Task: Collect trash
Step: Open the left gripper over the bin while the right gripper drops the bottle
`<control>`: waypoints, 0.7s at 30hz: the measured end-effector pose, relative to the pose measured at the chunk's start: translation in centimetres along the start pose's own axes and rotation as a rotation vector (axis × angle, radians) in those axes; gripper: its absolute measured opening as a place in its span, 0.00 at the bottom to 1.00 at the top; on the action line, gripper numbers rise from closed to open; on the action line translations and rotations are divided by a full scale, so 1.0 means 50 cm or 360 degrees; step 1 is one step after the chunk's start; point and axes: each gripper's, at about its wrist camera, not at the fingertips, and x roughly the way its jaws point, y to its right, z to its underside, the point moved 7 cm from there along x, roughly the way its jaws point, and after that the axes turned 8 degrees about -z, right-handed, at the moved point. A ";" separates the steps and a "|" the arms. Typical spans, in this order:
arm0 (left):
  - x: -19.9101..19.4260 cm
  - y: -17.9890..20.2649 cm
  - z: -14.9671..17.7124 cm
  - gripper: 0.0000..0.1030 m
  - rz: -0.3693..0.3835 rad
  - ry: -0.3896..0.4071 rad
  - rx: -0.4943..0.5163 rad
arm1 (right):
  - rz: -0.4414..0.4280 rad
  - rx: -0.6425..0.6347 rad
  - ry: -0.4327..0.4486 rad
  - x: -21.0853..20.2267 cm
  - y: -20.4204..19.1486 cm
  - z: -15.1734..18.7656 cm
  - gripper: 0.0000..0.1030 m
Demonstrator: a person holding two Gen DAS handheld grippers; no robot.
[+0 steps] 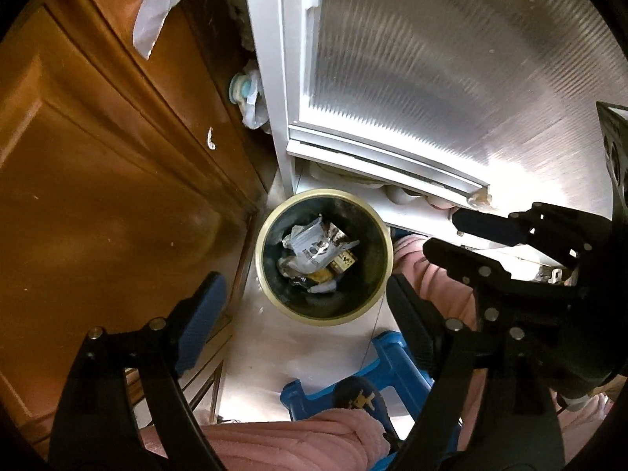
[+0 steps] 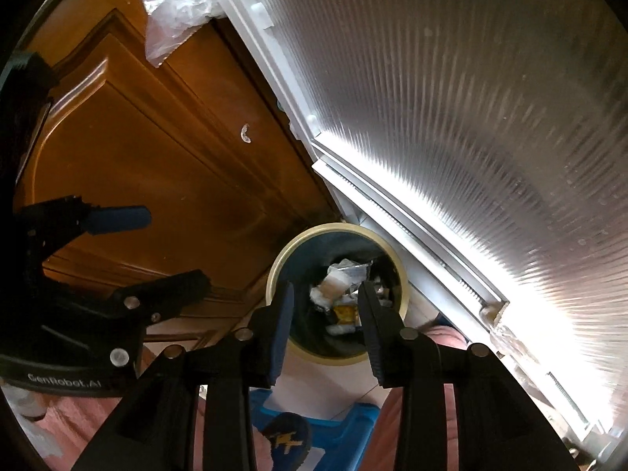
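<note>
A round trash bin with a cream rim [image 1: 271,212] stands on the floor below both grippers, also in the right wrist view [image 2: 276,271]. Crumpled wrappers and packets [image 1: 314,249] lie inside it, also seen from the right wrist [image 2: 345,282]. My left gripper [image 1: 302,306] is open and empty above the bin's near edge. My right gripper [image 2: 325,306] is open and empty, directly over the bin. The right gripper shows in the left view [image 1: 443,235] to the right of the bin. The left gripper shows in the right view [image 2: 172,243] at the left.
A brown wooden cabinet door [image 1: 98,165] is on the left. A white-framed ribbed glass door [image 1: 431,59] is on the right. A clear plastic bag [image 1: 165,0] hangs at the top. A blue stool [image 1: 376,369] and pink-clad legs [image 1: 298,443] are below.
</note>
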 end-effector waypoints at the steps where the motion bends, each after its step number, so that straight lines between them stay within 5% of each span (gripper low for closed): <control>1: -0.006 0.002 0.000 0.79 -0.0004 0.0007 0.0004 | 0.0004 -0.0006 0.0003 -0.005 -0.003 0.000 0.34; 21: -0.298 0.022 0.034 0.81 0.0101 0.0262 0.0047 | 0.0093 -0.0274 0.0293 -0.289 -0.131 0.011 0.34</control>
